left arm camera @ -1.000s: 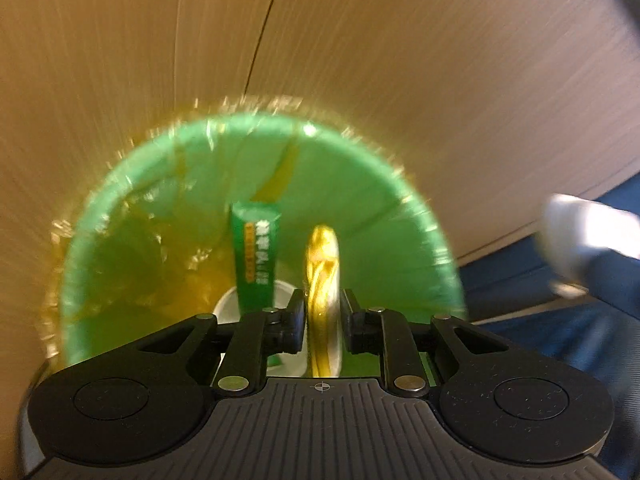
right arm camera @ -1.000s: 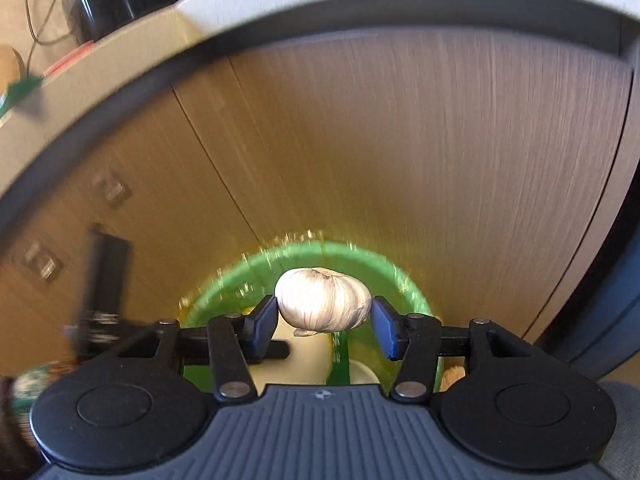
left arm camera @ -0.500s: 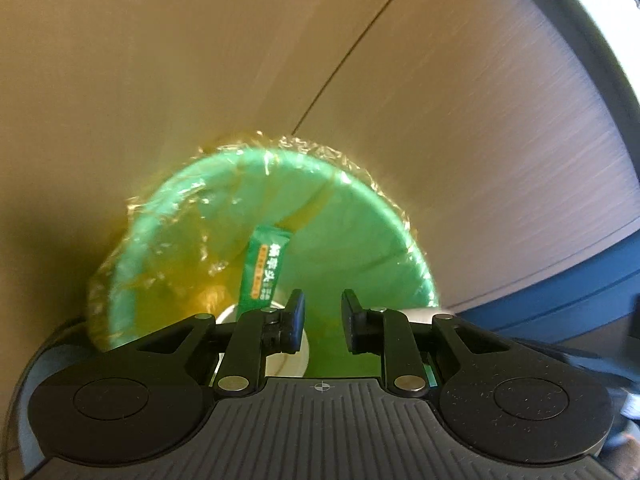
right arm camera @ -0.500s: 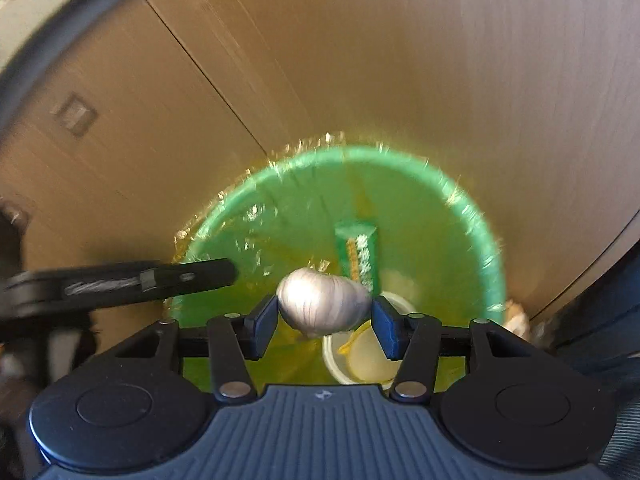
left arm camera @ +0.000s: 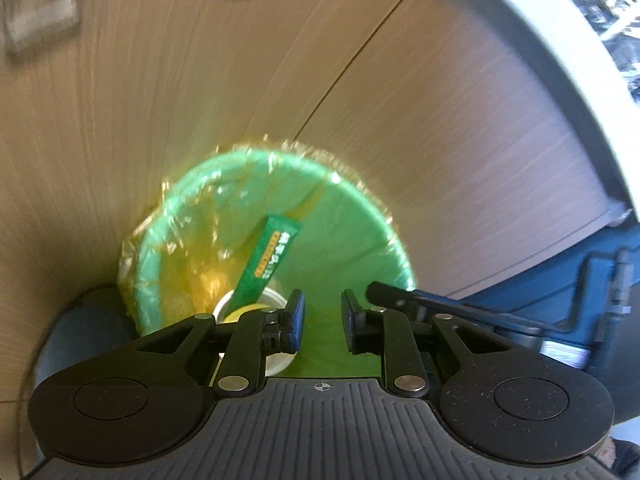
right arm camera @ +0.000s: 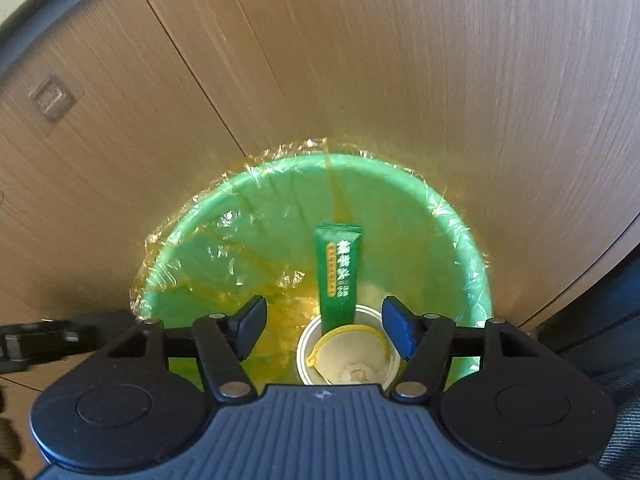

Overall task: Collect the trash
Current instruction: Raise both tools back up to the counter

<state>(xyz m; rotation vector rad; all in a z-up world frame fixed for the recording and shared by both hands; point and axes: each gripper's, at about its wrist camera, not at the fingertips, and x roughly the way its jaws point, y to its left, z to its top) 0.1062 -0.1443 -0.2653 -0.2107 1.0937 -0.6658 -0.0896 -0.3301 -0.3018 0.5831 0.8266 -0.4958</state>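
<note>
Comparing with half a second ago, we see that the right tongs (right arm camera: 324, 330) are now spread and empty: the garlic they pinched is gone, probably dropped into the green bin (right arm camera: 400, 176) below them. The left tongs (left arm camera: 322, 322), a little apart, also hold nothing. Both pieces of trash seem delivered. In the bin, lined with a yellow bag (right arm camera: 256, 280), stand a white cup (right arm camera: 348, 356) and a green packet (right arm camera: 338, 272); something pale lies in the cup, maybe the garlic.
</note>
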